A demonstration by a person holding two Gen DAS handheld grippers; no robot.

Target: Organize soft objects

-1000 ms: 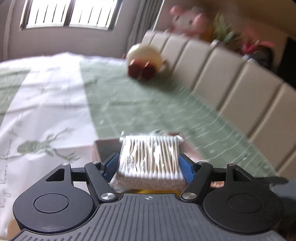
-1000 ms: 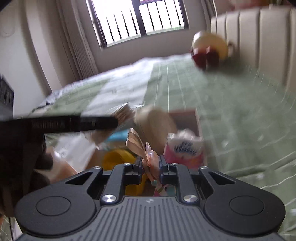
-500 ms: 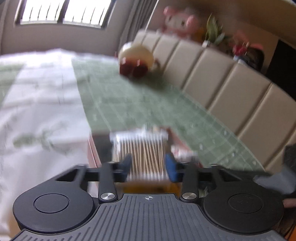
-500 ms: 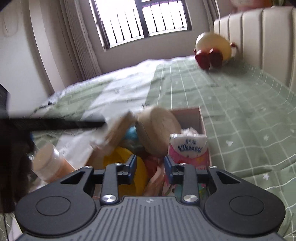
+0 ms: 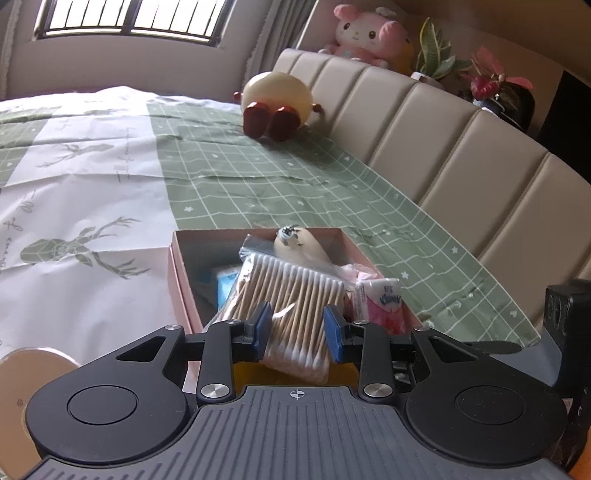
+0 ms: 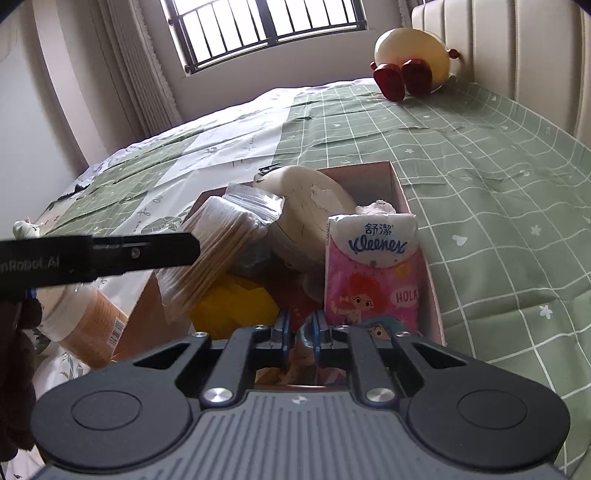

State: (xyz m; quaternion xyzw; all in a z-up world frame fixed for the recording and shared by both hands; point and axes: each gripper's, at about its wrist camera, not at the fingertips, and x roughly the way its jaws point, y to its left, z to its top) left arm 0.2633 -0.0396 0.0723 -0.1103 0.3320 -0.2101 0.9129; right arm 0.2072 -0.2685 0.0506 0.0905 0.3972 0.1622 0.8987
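Note:
A pink cardboard box (image 5: 181,273) sits on the bed, full of items. My left gripper (image 5: 298,328) is shut on a clear bag of cotton swabs (image 5: 291,299) over the box. The bag also shows in the right wrist view (image 6: 218,243), with the left gripper's finger (image 6: 147,251) beside it. My right gripper (image 6: 300,328) is low at the box's near end (image 6: 400,192), jaws nearly together on a small blue-and-pink item (image 6: 304,334). A Kleenex tissue pack (image 6: 371,273) and a cream round pouch (image 6: 310,210) lie in the box.
A round cream plush with red feet (image 5: 277,99) sits by the padded headboard (image 5: 443,122). A pink bunny plush (image 5: 365,33) and plants stand above the headboard. A jar with an orange label (image 6: 85,317) lies left of the box. A yellow item (image 6: 232,306) lies inside the box.
My left gripper has lowered the cotton swab bag toward the box. My right gripper opened half a second ago and has now closed again, low in the box.

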